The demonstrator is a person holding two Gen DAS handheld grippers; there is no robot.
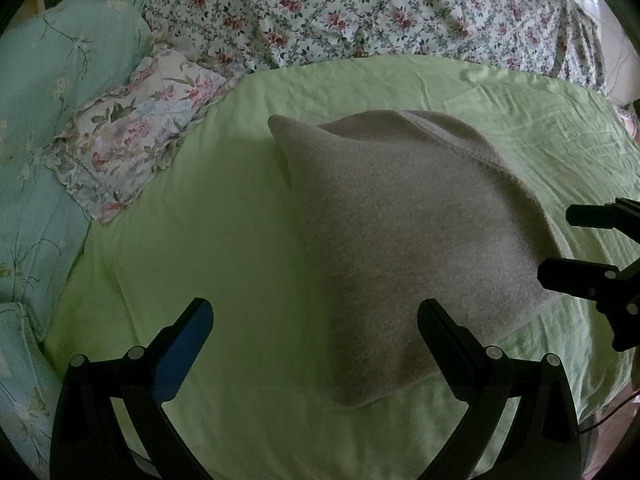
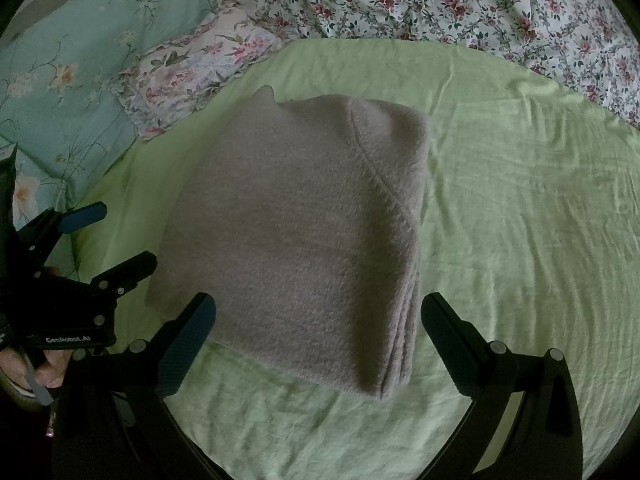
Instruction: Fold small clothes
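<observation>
Green sheet [image 2: 520,200] covers the bed and is the work surface; everything below is placed relative to the grey garment. Flowered quilt [image 2: 440,4] is bunched beyond the garment's far edge, teal pillow [image 2: 68,92] and small floral pillow [image 2: 192,76] off its far-left corner, probably pushed back to leave folding room. Grey knit garment [image 2: 304,232] lies mid-sheet, folded into a compact stack, layered edges showing at its right side, a seam running diagonally across the top. Looks finished or nearly so; one far-left corner pokes up a bit. Left gripper [image 1: 316,328] hovers at the garment's near-left edge, jaws spread wide, holding nothing; one finger overlaps the cloth in view, contact can't be told. Right gripper [image 2: 318,320] sits at the garment's near edge, jaws wide apart straddling it, empty, apparently not touching. A hand [image 2: 36,364] is visible on the left gripper's handle.
</observation>
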